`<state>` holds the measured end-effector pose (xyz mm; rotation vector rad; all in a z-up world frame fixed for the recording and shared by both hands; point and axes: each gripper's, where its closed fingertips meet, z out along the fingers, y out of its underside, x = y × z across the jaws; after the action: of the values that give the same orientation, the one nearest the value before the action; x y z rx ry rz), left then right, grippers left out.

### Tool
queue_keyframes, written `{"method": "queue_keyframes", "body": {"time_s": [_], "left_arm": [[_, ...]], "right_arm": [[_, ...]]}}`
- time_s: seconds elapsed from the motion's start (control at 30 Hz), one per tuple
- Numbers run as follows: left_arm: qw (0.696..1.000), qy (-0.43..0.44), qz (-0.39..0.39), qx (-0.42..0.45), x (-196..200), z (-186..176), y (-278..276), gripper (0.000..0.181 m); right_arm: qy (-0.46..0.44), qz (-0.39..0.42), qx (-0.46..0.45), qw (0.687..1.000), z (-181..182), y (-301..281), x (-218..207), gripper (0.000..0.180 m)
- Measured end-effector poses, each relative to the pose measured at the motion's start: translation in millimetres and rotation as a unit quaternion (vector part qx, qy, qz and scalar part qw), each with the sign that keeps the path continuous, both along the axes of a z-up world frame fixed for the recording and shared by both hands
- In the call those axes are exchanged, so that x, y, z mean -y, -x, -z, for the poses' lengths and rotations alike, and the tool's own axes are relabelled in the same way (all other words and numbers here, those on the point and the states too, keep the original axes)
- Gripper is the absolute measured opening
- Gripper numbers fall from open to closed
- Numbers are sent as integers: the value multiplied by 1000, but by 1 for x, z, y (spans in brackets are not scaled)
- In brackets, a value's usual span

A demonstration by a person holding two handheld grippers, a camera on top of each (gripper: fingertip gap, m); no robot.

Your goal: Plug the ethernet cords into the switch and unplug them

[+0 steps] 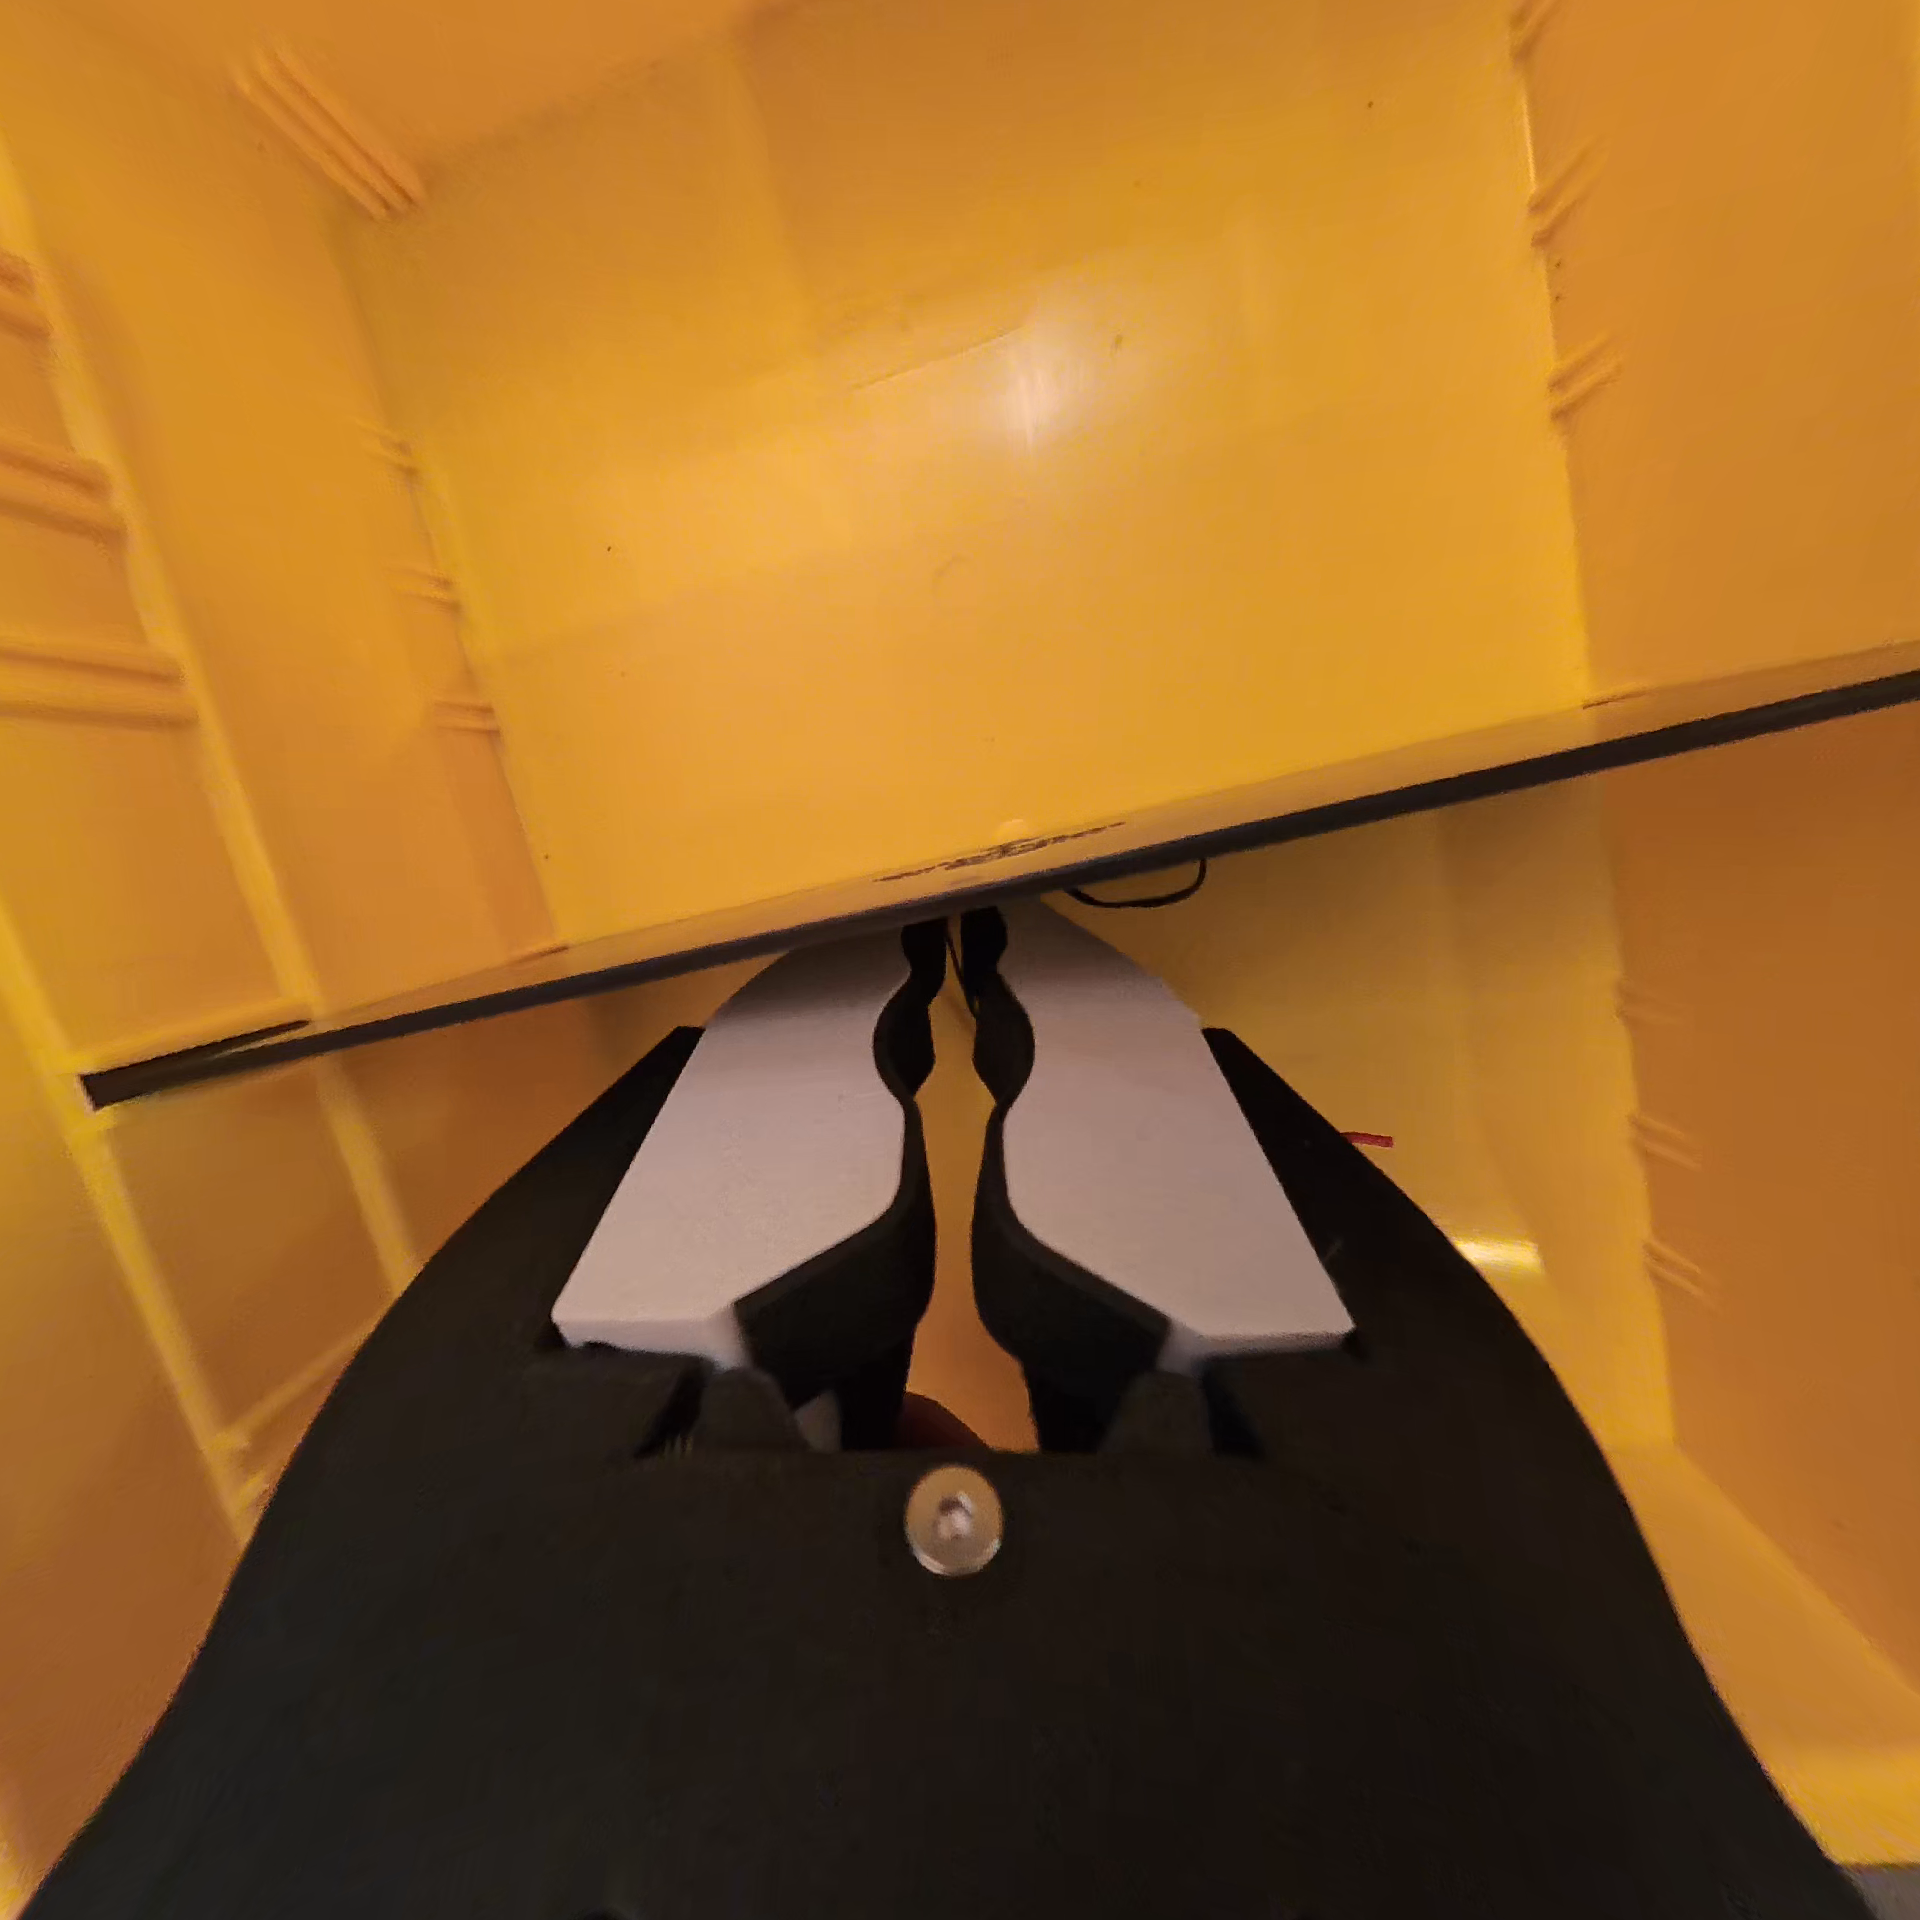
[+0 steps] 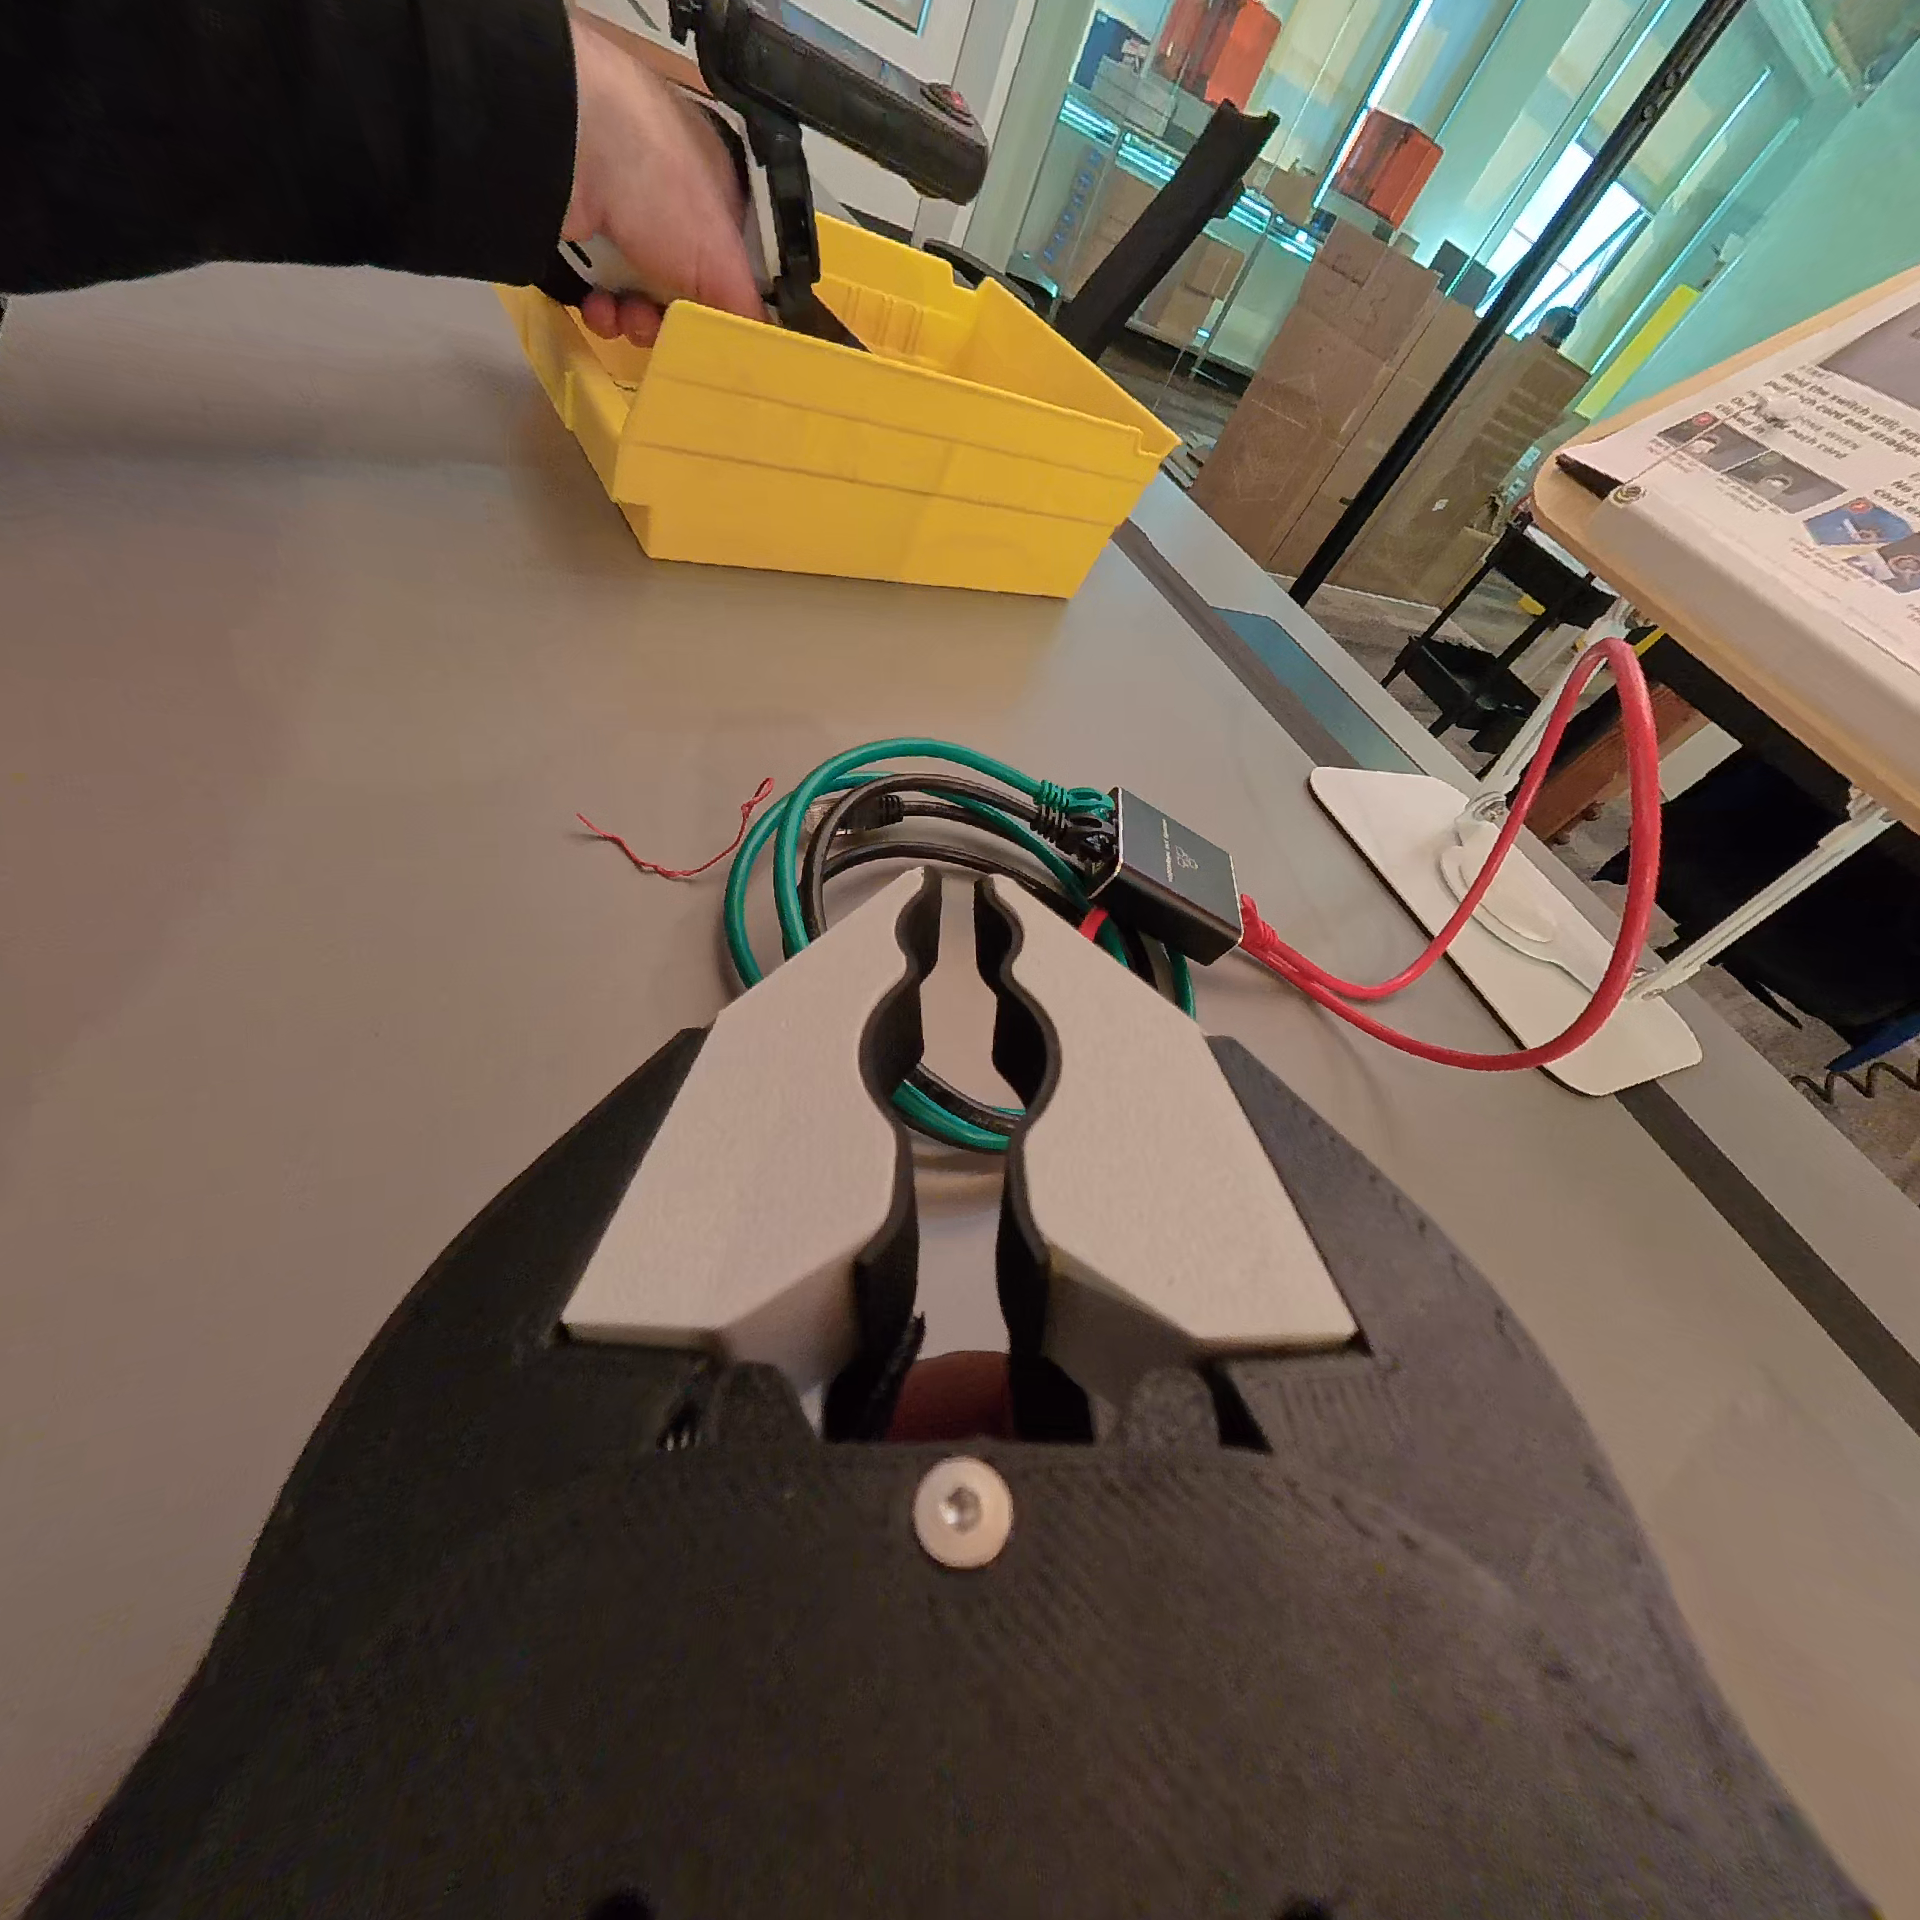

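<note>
Right gripper (image 2: 957,891), nearly closed and empty, hung over our grey table (image 2: 312,831) w/ green cord (image 2: 764,883), black cord (image 2: 940,805) and red cord (image 2: 1621,831) plugged into switch (image 2: 1174,878); cords look soft, so we judged gripping the stiff plugs best.

My right claw (image 2: 956,894) has two pale grey, wedge-shaped fingers (image 2: 769,1143) lined on their inner faces with wavy black pads. They sit in a broad black body with a rough printed grain, and one silver hex-socket screw (image 2: 961,1512) shines at 6 o'clock. My left claw (image 1: 954,935) is built the same: grey fingers, black scalloped pads, black body, one silver screw (image 1: 953,1522). At 11 o'clock in the right wrist view, my sleeve (image 2: 281,135) is black.
</note>
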<state>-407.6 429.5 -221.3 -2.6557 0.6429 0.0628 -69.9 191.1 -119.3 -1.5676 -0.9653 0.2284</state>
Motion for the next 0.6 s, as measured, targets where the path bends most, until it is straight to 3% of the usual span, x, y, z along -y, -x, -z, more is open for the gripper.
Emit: {"method": "queue_keyframes", "body": {"time_s": [0.47, 0.6], "left_arm": [[999, -42, 24, 13, 7, -33, 12, 2], [999, -2, 36, 26, 14, -21, 7, 16]], "right_arm": [[3, -1, -1, 1000, 2, 2, -1, 4], [4, -1, 1, 1000, 2, 2, -1, 4]]}}
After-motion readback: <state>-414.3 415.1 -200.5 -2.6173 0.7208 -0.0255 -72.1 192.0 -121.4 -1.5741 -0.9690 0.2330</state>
